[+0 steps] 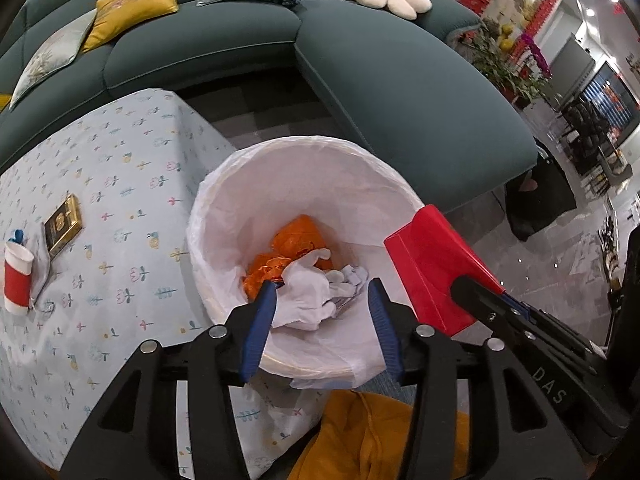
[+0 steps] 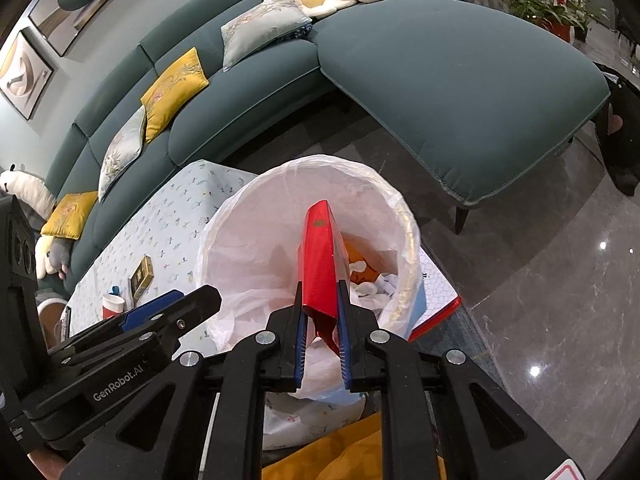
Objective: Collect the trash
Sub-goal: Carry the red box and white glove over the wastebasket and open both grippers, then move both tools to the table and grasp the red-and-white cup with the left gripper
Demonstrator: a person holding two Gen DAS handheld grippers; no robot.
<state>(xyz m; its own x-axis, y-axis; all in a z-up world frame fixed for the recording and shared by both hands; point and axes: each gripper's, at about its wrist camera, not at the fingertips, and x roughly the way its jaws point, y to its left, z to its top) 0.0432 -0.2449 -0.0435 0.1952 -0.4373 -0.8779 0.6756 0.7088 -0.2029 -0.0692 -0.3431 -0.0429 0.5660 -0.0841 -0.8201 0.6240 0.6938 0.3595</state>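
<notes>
Red carton [image 2: 322,264]: pinched between narrowly parted jaws of right gripper [image 2: 323,334], tilted up over mouth of white-lined bin [image 2: 240,216]; at 3 o'clock in left wrist view. Left gripper [image 1: 320,320]: jaws spread wide, nothing between them, poised above near rim of bin. Bin contents: white crumpled tissue [image 1: 308,296], orange wrapper [image 1: 292,248], possibly plastic. At 9 o'clock: floral tablecloth [image 1: 120,168] bearing red-and-white cup [image 1: 17,276], gold box [image 1: 63,224]. At 12 o'clock, beyond: teal sofa [image 1: 380,80], yellow cushion [image 1: 136,4].
</notes>
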